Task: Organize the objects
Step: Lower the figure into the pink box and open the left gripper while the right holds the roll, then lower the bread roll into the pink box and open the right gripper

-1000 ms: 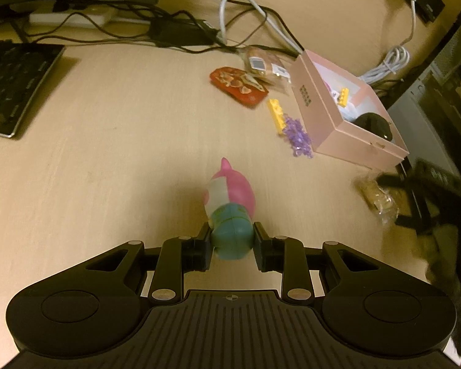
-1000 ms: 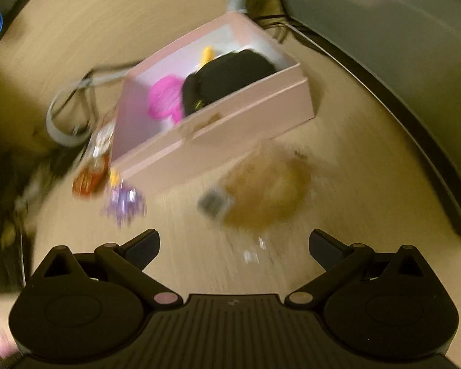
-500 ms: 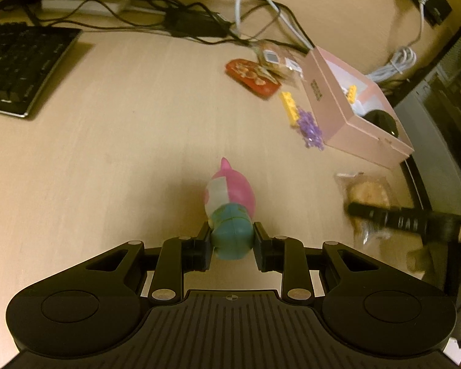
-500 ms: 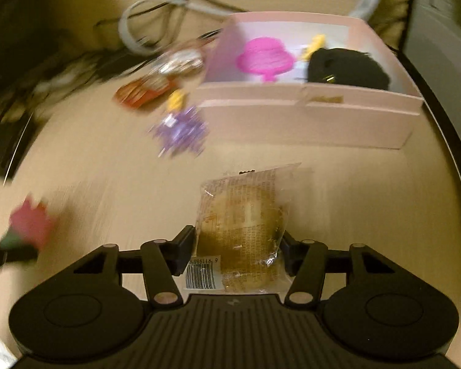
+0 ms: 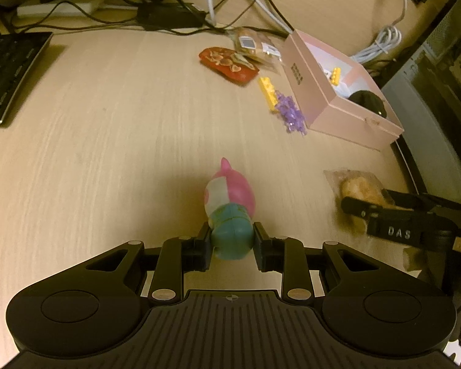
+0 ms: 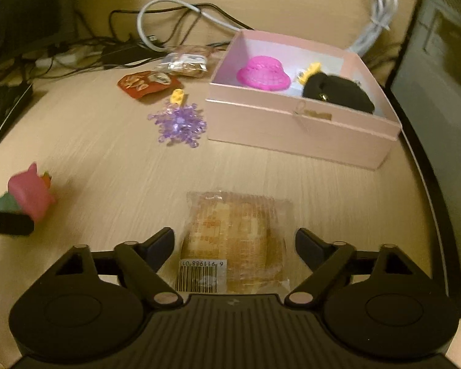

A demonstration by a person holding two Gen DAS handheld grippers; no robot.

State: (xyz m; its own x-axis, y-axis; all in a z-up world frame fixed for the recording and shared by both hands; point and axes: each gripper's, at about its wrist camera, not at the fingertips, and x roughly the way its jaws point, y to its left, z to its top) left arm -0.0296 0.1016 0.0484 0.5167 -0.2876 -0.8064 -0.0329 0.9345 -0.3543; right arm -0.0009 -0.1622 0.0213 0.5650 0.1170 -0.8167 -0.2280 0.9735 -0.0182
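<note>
While the left gripper (image 5: 232, 243) clamps a pink-and-teal toy (image 5: 230, 206), the right gripper (image 6: 234, 241) gapes wide around a wrapped pastry (image 6: 235, 240), seemingly bread, before the pink box (image 6: 298, 129).

1. This is a desk in a home or office computer corner: a pale wood-grain desktop (image 5: 113, 129) lit by warm indoor light.
2. A black keyboard (image 5: 6, 73) lies at the far left edge.
3. A tangle of black cables (image 5: 156, 21), a black power brick (image 5: 169, 18) and a white cable (image 5: 242, 0) run along the back of the desk.
4. A grey computer tower (image 5: 439, 117) stands at the right edge.
5. Household clutter points to a home: a pink box (image 6: 298, 129), snack packets (image 6: 147, 83) and small toys (image 6: 178, 123).
</note>
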